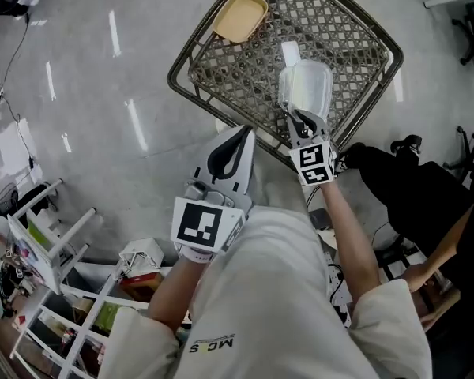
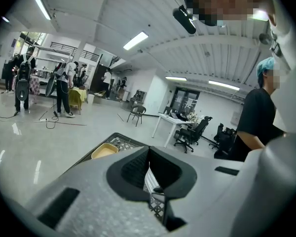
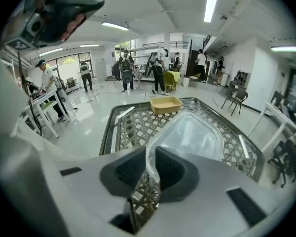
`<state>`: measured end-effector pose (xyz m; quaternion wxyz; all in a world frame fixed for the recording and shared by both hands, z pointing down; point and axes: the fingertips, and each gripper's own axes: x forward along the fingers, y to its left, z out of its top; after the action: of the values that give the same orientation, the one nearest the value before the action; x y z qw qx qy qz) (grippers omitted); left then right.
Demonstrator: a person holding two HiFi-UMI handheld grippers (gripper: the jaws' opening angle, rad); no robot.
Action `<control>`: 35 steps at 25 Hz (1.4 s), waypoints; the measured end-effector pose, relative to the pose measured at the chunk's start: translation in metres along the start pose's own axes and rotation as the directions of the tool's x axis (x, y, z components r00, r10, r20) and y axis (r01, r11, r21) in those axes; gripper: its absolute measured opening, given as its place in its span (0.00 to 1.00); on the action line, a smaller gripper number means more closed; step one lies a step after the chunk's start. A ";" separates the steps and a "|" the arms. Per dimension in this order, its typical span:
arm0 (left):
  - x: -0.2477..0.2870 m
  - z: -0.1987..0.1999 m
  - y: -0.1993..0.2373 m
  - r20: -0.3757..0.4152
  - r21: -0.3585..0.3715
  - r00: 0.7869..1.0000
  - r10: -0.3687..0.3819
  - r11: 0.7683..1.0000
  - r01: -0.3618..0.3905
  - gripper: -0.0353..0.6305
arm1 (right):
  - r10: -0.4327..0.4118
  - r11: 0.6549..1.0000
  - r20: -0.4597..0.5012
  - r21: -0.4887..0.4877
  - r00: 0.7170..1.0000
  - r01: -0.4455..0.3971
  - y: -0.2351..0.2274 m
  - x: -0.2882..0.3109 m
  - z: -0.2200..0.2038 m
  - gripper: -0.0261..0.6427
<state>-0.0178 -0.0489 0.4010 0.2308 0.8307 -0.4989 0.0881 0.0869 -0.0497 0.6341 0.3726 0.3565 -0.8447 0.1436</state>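
- Worktop (image 1: 340, 38): an open lattice top in a dark rim, standing on a pale floor. Judged risk: the weave gives no flat seat, so a light thing put down off-level could rock or catch an edge in the holes.
- Left tool (image 1: 235, 139): it hangs at the near edge of the worktop, apart from the tub and the dish. In the left gripper view (image 2: 149, 169) its jaws stand nearly together with only a thin slit between them; lattice shows through the slit and nothing is clamped. Judged risk: its tip is near the rim and could knock it if it swings in.
- Right tool (image 1: 300, 121): it reaches over the near part of the lattice. In the right gripper view (image 3: 153, 169) the jaws are closed on the near rim of the clear tub, the thin wall pinched between the pads.
- Clear tub (image 1: 306, 89): see-through plastic with rounded corners and nothing in it, held by one edge over the lattice and stretching away from the jaws (image 3: 197, 135). I cannot tell whether its far end rests on the weave. Judged risk: the hold is on a single thin, slick edge, so the tub could flex, pivot or slip out; a harder squeeze might crease the wall.
- Yellow dish (image 1: 240, 16): shallow and rectangular, at the far corner of the worktop (image 3: 166, 104), well apart from both tools. Judged risk: little, unless the tub is swung that far.
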 end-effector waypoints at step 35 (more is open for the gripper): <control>-0.036 0.110 -0.039 0.230 0.143 0.971 -0.058 0.989 0.026 0.09 | -0.246 0.968 0.640 0.129 0.727 0.214 -0.047 -0.280 0.235 0.15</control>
<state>-0.0104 -0.0574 0.2793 0.1140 0.8597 -0.4975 0.0195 0.1274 -0.0636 0.2681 0.0621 0.4944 -0.8668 -0.0173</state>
